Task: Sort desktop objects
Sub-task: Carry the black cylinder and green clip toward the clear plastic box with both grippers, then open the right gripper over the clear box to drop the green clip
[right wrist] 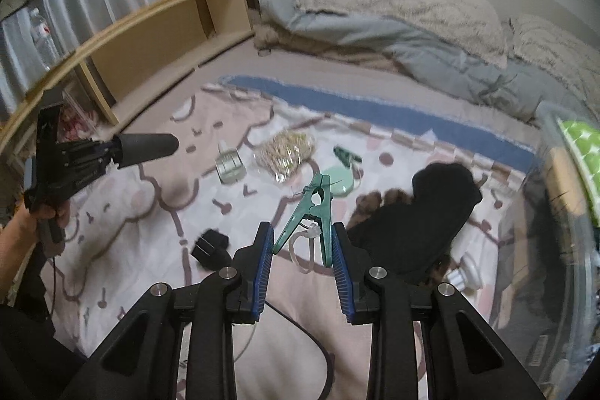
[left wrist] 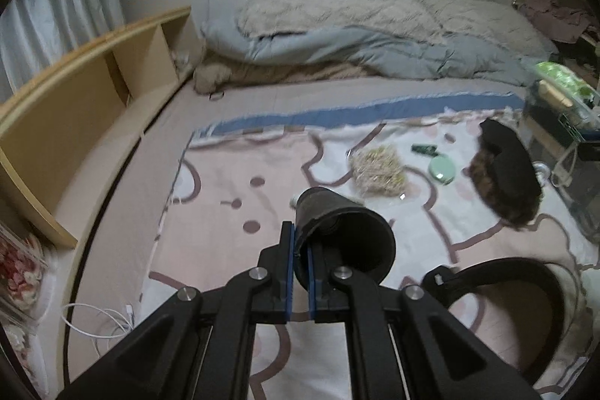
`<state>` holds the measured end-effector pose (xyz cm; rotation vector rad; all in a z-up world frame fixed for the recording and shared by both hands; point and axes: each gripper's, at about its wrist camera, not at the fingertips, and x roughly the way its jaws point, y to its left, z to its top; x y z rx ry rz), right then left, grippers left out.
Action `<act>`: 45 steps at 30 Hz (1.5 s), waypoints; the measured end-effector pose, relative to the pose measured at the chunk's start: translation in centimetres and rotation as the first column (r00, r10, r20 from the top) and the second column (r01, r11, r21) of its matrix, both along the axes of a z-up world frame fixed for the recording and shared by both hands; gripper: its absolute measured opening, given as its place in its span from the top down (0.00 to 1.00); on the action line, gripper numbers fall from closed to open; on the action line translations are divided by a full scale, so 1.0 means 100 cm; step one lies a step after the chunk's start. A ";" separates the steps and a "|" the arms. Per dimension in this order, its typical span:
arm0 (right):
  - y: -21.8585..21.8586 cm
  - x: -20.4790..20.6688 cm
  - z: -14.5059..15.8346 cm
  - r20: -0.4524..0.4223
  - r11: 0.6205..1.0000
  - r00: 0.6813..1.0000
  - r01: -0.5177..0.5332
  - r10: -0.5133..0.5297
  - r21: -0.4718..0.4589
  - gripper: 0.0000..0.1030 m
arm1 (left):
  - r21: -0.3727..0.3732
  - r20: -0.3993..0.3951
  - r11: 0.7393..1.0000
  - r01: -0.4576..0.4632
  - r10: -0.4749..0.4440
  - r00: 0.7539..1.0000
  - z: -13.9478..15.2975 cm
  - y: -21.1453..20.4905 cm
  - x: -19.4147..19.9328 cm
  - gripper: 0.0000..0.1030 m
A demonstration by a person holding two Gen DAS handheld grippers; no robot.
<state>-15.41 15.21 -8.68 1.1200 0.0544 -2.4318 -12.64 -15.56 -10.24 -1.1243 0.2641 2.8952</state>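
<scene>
Holding two items aloft over the bed, the left gripper [left wrist: 300,261] has its jaws clamped on the rim of a dark, matte cup [left wrist: 345,235], the right gripper [right wrist: 300,261] on a green plastic clothespin [right wrist: 313,212]. Left on the patterned blanket [right wrist: 131,212]: a crinkly bag [right wrist: 287,150], glass bottle [right wrist: 228,164], round green case [right wrist: 339,180], so sorting looks barely begun.
</scene>
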 end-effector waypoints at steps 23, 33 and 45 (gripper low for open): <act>0.053 0.064 0.119 -0.274 0.987 0.955 0.079 -0.114 -0.138 0.70 | 0.094 -0.206 0.977 0.189 -0.167 0.964 0.117 0.111 0.059 0.94; 0.128 0.076 0.154 -0.348 0.963 0.903 0.205 -0.254 -0.173 0.70 | 0.123 -0.303 0.939 0.322 -0.273 0.913 0.146 0.178 0.062 0.94; 0.209 0.057 0.112 -0.203 0.897 0.874 0.421 -0.441 -0.136 0.70 | 0.193 -0.306 0.867 0.460 -0.392 0.867 0.148 0.242 0.046 0.94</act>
